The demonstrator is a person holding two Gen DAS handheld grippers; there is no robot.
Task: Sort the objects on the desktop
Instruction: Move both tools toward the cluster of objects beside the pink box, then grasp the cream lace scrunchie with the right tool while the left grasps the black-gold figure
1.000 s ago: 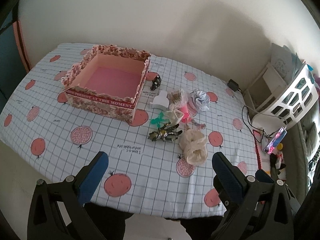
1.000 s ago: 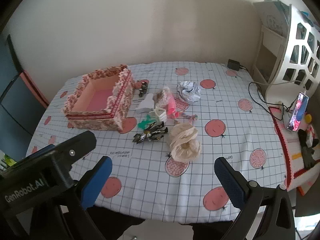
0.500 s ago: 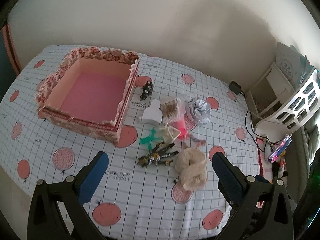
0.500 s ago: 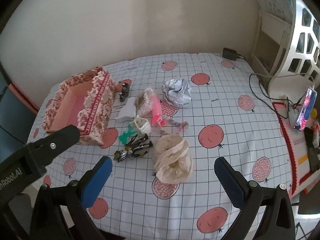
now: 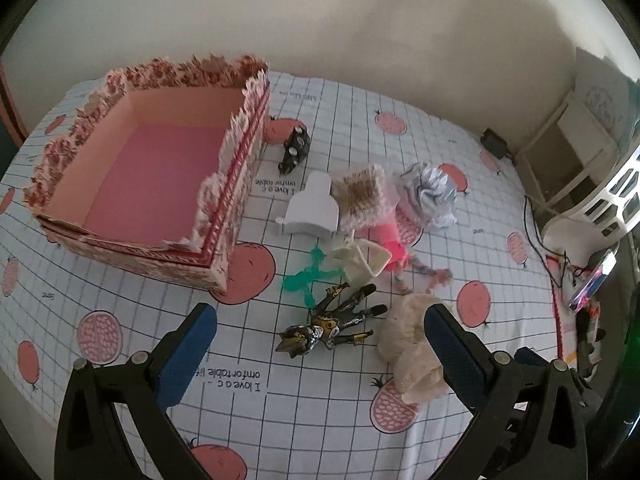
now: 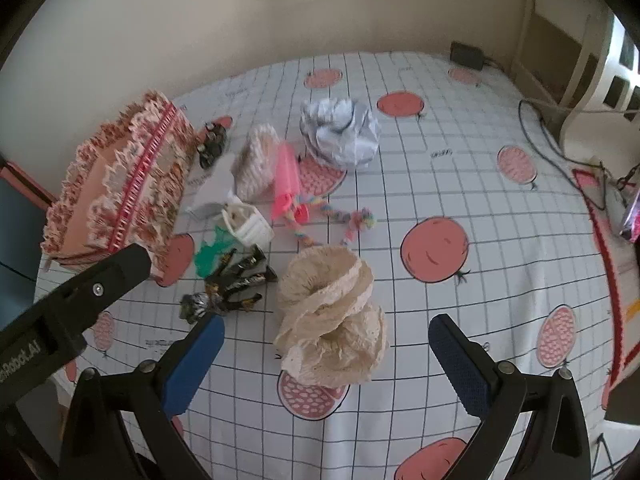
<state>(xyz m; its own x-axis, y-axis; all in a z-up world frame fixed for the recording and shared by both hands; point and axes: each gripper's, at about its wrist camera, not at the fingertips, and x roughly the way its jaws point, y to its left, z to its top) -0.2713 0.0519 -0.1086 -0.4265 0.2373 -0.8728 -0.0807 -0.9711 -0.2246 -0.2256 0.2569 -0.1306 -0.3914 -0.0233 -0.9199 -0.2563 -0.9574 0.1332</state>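
Observation:
An empty floral box (image 5: 160, 184) with a pink inside stands at the left of the table; its lace side (image 6: 132, 188) shows in the right wrist view. A heap of small things lies beside it: a dark action figure (image 5: 332, 324) (image 6: 228, 288), a cream crocheted piece (image 5: 412, 352) (image 6: 332, 316), a green plastic piece (image 5: 308, 276), a small white basket (image 6: 248, 226), a pink tube (image 6: 286, 180), a white bottle-shaped piece (image 5: 312, 208) and crumpled paper (image 6: 340, 130). My left gripper (image 5: 320, 340) hangs open over the figure. My right gripper (image 6: 326, 348) is open above the crocheted piece.
A small black toy car (image 5: 296, 148) sits beside the box's far corner. A black adapter (image 6: 466, 56) and cable (image 6: 540, 128) lie at the far right. A white shelf unit (image 5: 600, 176) and a lit phone (image 5: 592, 284) stand off the table's right edge. The left gripper's body (image 6: 72, 312) crosses the right wrist view.
Both grippers have moved forward and down toward the heap, so the objects appear larger. The jaws stay open. Nothing on the table has shifted.

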